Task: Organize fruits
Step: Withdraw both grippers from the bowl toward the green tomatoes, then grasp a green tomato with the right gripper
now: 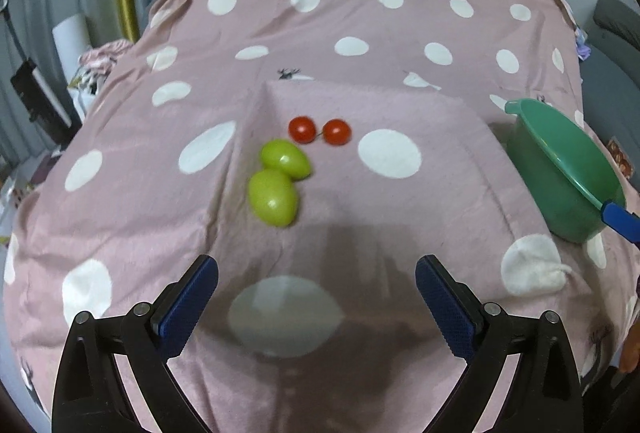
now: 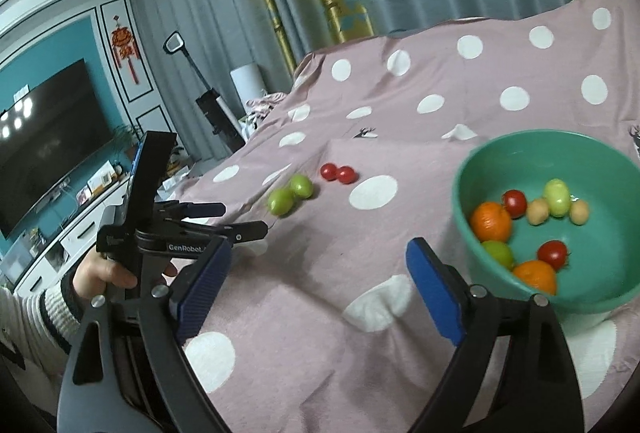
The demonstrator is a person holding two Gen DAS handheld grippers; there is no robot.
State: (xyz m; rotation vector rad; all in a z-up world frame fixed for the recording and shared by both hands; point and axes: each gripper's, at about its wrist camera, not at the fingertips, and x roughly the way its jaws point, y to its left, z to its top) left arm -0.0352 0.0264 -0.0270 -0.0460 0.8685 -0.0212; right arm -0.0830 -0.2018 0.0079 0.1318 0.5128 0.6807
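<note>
Both claws released and empty, left claw (image 1: 317,297), right claw (image 2: 319,285), two green fruits (image 1: 280,181), two cherry tomatoes (image 1: 320,130) on unobstructed spotted pink cloth (image 1: 400,73), green bowl (image 2: 600,153) holding eight fruits.

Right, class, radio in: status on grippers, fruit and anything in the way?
Left gripper open, empty. Right gripper open, empty. Two green fruits, two tomatoes outside bowl. Path clear.

The left wrist view looks steeply down over the dotted pink cloth (image 1: 320,53), green fruits (image 1: 276,181) at centre, bowl (image 1: 560,169) at right edge. The right wrist view sits lower, nearer the bowl (image 2: 500,161), facing leftward; both share fruits (image 2: 290,195) and cloth (image 2: 460,81).
</note>
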